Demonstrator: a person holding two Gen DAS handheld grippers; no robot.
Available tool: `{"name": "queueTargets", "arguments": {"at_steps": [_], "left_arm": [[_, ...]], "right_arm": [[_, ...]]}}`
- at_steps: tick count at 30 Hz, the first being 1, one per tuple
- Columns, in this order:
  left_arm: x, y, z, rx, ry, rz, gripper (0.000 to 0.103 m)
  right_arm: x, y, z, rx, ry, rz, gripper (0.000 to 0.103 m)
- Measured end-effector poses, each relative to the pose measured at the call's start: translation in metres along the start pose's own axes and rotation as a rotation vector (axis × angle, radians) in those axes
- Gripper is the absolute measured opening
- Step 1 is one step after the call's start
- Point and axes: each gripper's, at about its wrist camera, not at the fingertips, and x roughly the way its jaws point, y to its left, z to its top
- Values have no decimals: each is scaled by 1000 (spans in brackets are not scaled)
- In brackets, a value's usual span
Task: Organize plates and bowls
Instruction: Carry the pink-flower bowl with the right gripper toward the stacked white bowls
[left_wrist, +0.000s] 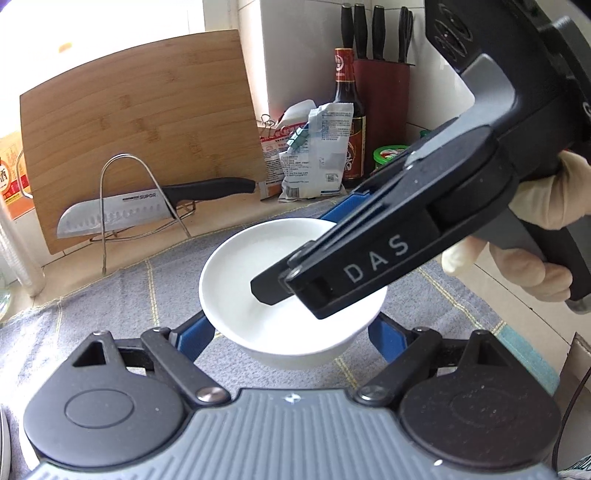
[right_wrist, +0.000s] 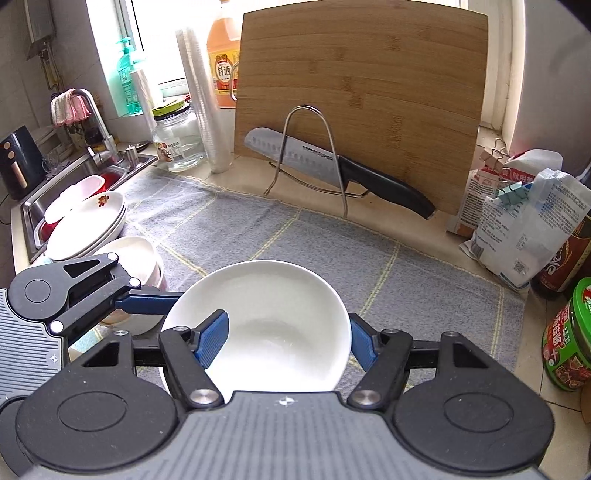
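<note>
Bowl (right_wrist: 280, 325): plain white, glossy, empty, tilted; both jaws gripping.

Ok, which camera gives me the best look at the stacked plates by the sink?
Right wrist view: the stacked plates show at left beside the sink, top one bearing a small picture. The left wrist view does not show them.

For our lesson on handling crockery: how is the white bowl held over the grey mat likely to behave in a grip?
The white bowl looks glazed and glossy, so probably slippery against the pads. It seems rigid ceramic, likely fragile if dropped. The right hand-held gripper pinches only its rim, so it may tilt.
</note>
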Motion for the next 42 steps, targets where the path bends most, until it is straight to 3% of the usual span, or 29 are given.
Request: {"name": "queueTargets", "arguments": {"at_steps": [17,42], "left_arm": [[-49,43,-16,-61,-38,94,89],[-74,103,-43,-182,-18,229,90]], "right_arm": [[10,66,28,-108,-25,59,74],[63,138,67,-252,-1,176,74]]}}
